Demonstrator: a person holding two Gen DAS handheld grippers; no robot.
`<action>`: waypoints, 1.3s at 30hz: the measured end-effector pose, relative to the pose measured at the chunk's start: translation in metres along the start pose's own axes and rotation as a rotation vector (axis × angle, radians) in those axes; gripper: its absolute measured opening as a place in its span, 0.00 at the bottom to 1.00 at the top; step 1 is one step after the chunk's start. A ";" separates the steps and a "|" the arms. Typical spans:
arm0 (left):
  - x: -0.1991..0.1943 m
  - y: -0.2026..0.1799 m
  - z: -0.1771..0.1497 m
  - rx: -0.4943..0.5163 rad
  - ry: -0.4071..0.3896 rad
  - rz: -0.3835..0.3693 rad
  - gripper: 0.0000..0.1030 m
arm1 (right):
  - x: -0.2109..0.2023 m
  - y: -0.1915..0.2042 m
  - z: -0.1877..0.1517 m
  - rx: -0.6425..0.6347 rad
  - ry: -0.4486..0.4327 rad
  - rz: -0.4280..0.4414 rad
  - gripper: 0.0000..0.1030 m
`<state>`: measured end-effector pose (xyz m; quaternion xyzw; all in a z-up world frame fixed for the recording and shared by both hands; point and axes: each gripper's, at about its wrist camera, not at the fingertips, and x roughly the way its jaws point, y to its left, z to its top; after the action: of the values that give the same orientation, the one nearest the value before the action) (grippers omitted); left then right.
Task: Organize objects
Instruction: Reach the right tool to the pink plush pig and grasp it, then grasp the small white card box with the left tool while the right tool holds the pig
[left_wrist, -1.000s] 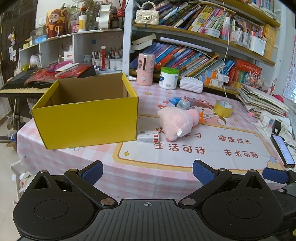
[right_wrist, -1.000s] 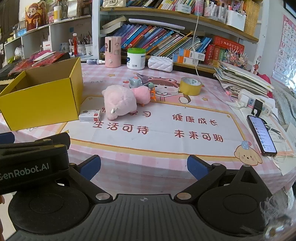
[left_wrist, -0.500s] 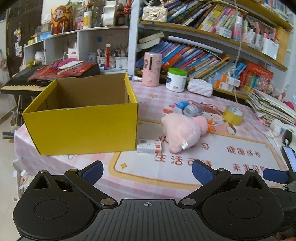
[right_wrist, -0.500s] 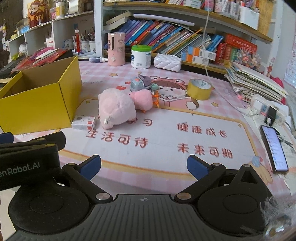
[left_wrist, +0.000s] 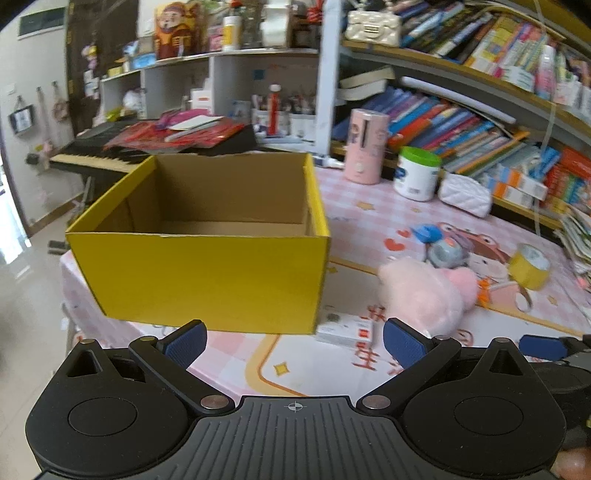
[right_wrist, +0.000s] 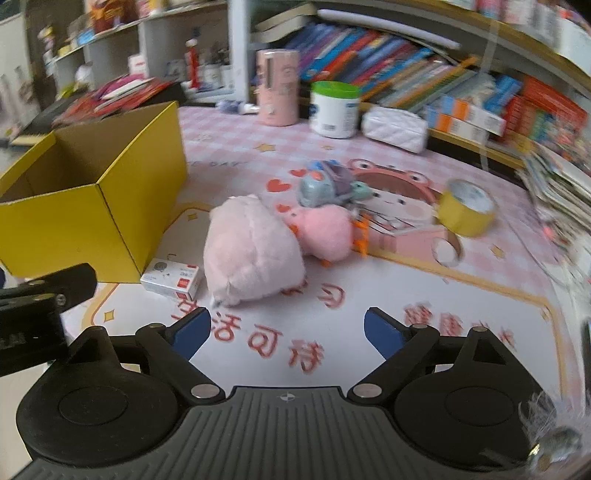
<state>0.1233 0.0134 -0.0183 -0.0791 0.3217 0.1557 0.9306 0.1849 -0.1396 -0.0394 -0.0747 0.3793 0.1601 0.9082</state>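
Note:
An open yellow cardboard box (left_wrist: 207, 273) (right_wrist: 92, 218) stands on the left of the pink table mat, its inside bare. A small white carton (left_wrist: 345, 332) (right_wrist: 171, 281) lies at its right front corner. Beside that lies a pink plush toy (right_wrist: 255, 251) (left_wrist: 424, 295), with a grey-blue toy (right_wrist: 325, 184) and a yellow tape roll (right_wrist: 467, 212) further back. My left gripper (left_wrist: 293, 343) is open in front of the box, nothing between its fingers. My right gripper (right_wrist: 286, 332) hovers just short of the plush, its jaws closing with nothing between them.
A pink cylinder (right_wrist: 277, 86), a white green-lidded jar (right_wrist: 334, 109) and a white quilted pouch (right_wrist: 395, 127) stand along the back of the table. Bookshelves rise behind. A stack of papers (right_wrist: 554, 184) lies at the right. A keyboard (left_wrist: 92, 155) sits behind the box.
Both grippers have moved forward towards the table, so the box and the plush look larger. The right gripper's fingers have come closer together. Nothing on the table has shifted.

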 end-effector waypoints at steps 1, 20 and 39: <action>0.001 0.001 0.001 -0.008 -0.001 0.013 0.99 | 0.006 0.001 0.003 -0.023 0.000 0.012 0.88; 0.016 -0.006 0.002 -0.085 0.038 0.165 0.99 | 0.092 0.008 0.038 -0.291 0.058 0.186 0.62; 0.067 -0.081 -0.004 -0.010 0.121 0.036 0.90 | 0.007 -0.090 0.028 -0.052 -0.115 0.063 0.62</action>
<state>0.1985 -0.0477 -0.0598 -0.0871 0.3777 0.1688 0.9062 0.2392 -0.2158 -0.0233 -0.0767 0.3243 0.2025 0.9208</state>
